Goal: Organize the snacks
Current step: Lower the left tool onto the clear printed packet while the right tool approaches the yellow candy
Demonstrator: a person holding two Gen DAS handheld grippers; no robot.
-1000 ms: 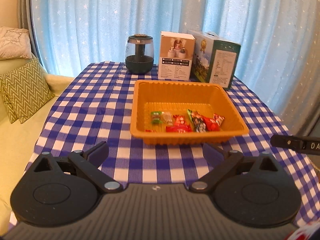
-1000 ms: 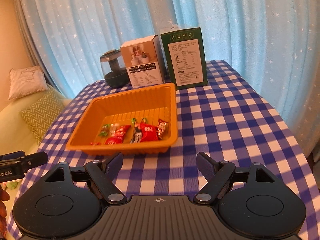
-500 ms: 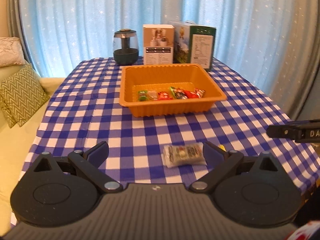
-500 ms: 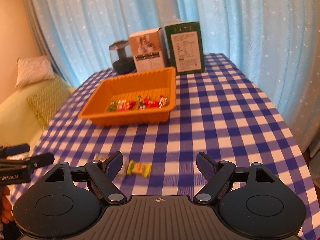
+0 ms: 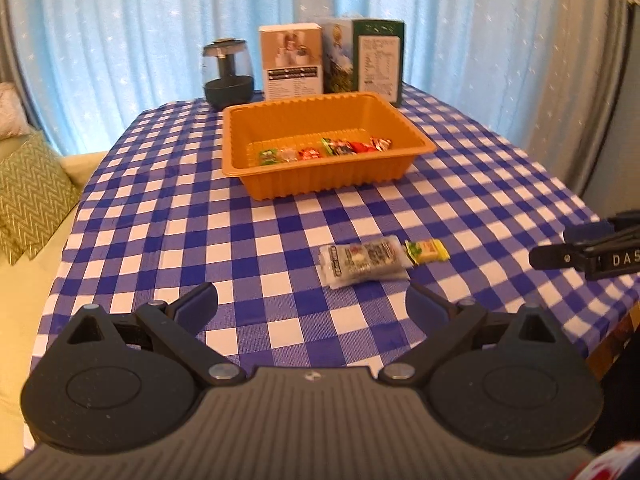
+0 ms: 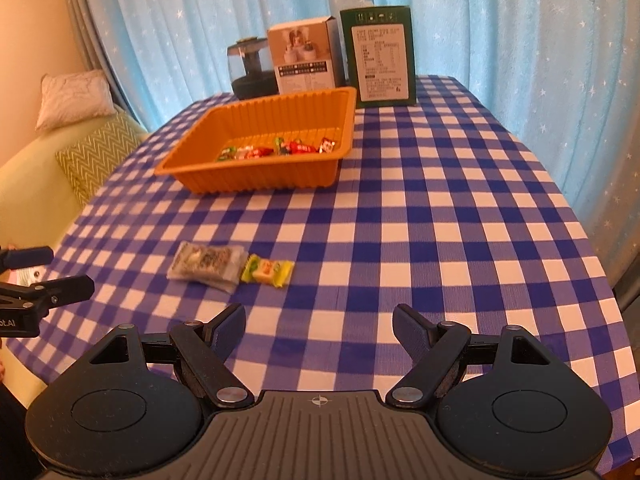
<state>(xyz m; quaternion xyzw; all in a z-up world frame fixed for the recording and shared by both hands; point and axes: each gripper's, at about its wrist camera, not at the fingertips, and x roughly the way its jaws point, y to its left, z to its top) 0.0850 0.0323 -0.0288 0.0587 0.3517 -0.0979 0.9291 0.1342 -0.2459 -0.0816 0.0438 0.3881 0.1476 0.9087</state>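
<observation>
Both the left gripper and right gripper gape wide, empty. Clear packet touches yellow candy at 12 o'clock, nothing blocking them; orange tray now sits farther off than before.

clear packet: print blurred | box labels: unreadable

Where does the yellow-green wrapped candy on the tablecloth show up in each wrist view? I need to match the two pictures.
Left wrist view: yellow-green candy lies right of centre, touching the right end of the clear snack packet.
Right wrist view: yellow-green candy lies left of centre, just right of the clear snack packet.
Shared landmark: the orange tray, farther back in both.
</observation>
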